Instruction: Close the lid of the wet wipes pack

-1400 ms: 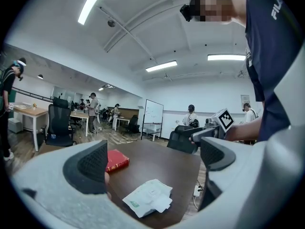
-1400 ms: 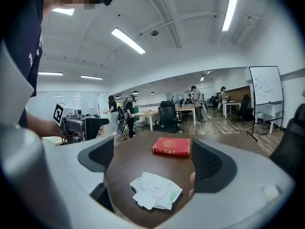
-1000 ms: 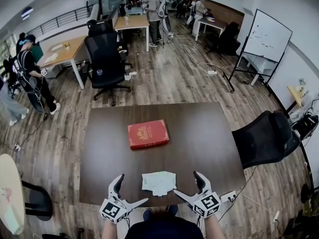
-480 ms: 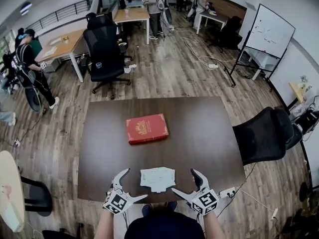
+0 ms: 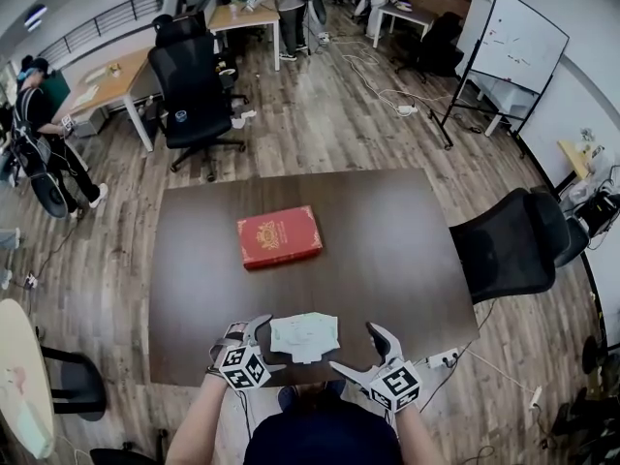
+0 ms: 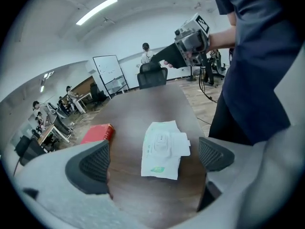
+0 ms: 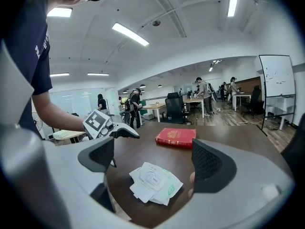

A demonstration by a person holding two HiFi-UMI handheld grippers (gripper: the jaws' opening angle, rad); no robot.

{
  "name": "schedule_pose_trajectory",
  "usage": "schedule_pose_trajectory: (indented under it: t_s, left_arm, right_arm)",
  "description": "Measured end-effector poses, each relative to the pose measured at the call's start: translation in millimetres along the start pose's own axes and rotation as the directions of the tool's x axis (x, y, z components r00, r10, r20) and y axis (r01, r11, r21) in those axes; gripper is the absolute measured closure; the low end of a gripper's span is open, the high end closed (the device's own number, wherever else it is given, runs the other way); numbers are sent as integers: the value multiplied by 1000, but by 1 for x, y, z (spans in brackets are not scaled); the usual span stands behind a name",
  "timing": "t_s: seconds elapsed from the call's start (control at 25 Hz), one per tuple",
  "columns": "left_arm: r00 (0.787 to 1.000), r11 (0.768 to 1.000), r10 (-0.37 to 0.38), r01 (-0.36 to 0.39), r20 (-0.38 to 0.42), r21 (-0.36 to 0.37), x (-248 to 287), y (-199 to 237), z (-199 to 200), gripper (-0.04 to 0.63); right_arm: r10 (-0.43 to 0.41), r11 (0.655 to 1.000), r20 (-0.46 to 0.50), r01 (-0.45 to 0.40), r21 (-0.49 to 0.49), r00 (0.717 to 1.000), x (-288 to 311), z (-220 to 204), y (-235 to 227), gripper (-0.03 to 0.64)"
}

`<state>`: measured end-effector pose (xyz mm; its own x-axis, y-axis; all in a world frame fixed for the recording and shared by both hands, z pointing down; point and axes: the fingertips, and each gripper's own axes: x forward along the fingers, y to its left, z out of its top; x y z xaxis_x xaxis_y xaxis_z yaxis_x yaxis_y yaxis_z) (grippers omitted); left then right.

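Note:
The white wet wipes pack (image 5: 305, 335) lies flat near the table's front edge, its lid flap (image 6: 181, 143) folded open toward the person. My left gripper (image 5: 252, 341) hangs low just left of the pack and tilts down at it. Its jaws are closing, still wide apart, with nothing pressed between them. In the left gripper view the pack (image 6: 161, 150) sits on the table ahead between the pads (image 6: 89, 166). My right gripper (image 5: 361, 353) hovers open to the right of the pack, apart from it. The pack (image 7: 154, 182) lies below and ahead of its jaws.
A red book (image 5: 279, 236) lies mid-table beyond the pack. The dark wooden table (image 5: 407, 260) has a black office chair (image 5: 504, 250) at its right side. Desks, chairs, a whiteboard (image 5: 523, 42) and several people stand farther back.
My left gripper has dropped toward the table beside the pack, rolled over and tipped downward. The right gripper has sunk slightly. The pack and the book have stayed put.

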<state>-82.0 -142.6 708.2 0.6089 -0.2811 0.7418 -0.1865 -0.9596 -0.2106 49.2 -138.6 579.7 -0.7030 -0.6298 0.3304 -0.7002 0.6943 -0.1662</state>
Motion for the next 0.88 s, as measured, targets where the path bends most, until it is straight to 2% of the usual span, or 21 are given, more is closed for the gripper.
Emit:
schedule_pose_trajectory:
  t_s: [0.32,0.56,0.68,0.88]
  left_arm:
    - [990,994,-90,96,-108,53,48,-3,-31,43]
    - [967,980,-165,183,-193,82,77,-11,-57,75]
    - [958,971,-189,214,-214,102,87,-13,-63,96]
    - [951,968,-213,236,-224,85,100,-10,-70,143]
  right_arm:
    - [-7,1000,-23,7,13,1000,-3,-13,2,95]
    - [-18,1000,-43,19,22,999,-4,-22,2,95]
    - [-22,999,-51,24,31,998,-4,-26,2,95]
    - [-24,999,-59,27,40,998,-3,-30,2,95]
